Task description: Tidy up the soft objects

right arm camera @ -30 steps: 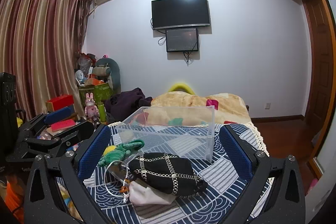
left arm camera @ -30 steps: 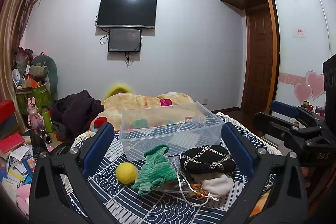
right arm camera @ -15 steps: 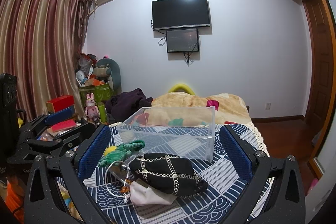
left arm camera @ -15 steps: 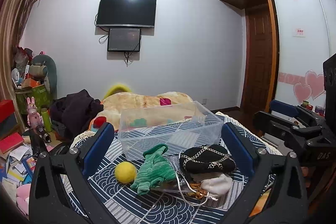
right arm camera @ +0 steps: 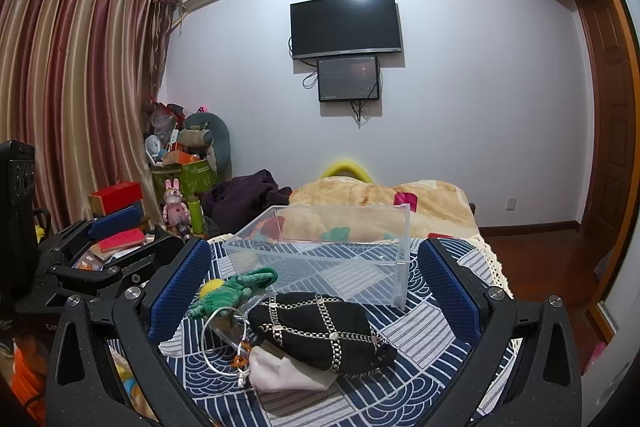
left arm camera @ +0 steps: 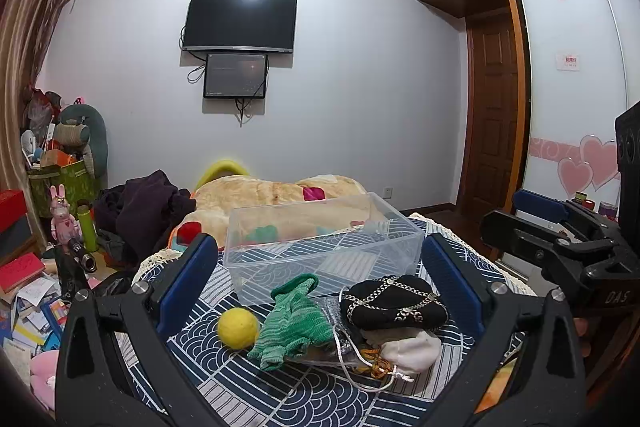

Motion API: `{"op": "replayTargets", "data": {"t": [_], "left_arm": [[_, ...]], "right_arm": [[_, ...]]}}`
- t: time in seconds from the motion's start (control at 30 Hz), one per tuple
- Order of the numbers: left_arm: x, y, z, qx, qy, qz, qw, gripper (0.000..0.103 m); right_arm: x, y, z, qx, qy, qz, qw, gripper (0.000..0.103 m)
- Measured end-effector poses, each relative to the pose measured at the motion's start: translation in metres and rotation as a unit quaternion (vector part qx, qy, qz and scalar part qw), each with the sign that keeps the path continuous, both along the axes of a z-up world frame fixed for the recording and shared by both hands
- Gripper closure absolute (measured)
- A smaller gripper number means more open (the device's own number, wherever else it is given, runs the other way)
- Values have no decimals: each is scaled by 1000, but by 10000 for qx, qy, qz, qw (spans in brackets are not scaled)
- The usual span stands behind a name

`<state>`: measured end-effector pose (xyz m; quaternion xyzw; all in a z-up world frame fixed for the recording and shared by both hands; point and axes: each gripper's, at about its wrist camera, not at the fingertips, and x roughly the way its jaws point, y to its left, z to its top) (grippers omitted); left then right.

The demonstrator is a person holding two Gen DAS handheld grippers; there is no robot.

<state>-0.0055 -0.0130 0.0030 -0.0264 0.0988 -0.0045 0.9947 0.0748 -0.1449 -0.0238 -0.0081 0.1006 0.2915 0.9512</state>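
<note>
Left hand-held gripper (left arm camera: 318, 275) spread wide, blue pads far apart, nothing between them, hovering short of the pile. Right hand-held gripper (right arm camera: 316, 277) likewise wide open and empty, seen again from the left wrist view as a black frame with one blue pad at the far right, the rest cut off by the edge. Just ahead, on the blue-and-white patterned cloth (left arm camera: 248, 383): yellow ball (left arm camera: 238, 328) at the left of the heap, touching or just beside the green knitted piece (left arm camera: 290, 319); from the right wrist view mostly hidden behind that green knit (right arm camera: 232, 289), only a yellow sliver showing. Next along, black pouch with chain pattern (right arm camera: 320, 331) lying partly over a white drawstring bag (right arm camera: 280, 373), bag's full outline covered. White cord (left arm camera: 356, 367) looping out front, small orange bits tangled by it, too small to identify. Something clear and plastic under the green knit, edges hard to trace. Beyond the pile, clear plastic box (left arm camera: 320, 243) standing open-topped on the cloth, apart from the soft things; coloured shapes seen through its walls, cannot tell whether inside or on the blanket (left arm camera: 280, 193) behind. Further back, dark clothing heap (left arm camera: 148, 211) and wall-mounted TV (left arm camera: 240, 21).
</note>
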Motion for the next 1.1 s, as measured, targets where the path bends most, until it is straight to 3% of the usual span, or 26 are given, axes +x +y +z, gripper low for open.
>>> {"op": "replayTargets", "data": {"t": [0.3,0.53,0.7,0.93,1.0,1.1], "left_arm": [[3,3,-3,-9,102,47,9999,0],[23,34,-22,-192,586,280,9977,0],[47,58,-48,-271,1155,572,9913,24],[77,88,-81,-611,1639,780,9815,31],[81,94,-89,-705,1756,784,9788,37],[89,98,-101,-831,1909,746,9752,38]], "right_arm": [[4,1,-3,-41,76,-23,10000,0],[25,-1,-21,-80,499,-160,9986,0],[40,2,-36,-85,916,-103,9957,4],[51,14,-61,-276,1358,118,9903,15],[56,19,-68,-369,1507,157,9878,21],[63,20,-78,-389,1744,197,9837,30]]}}
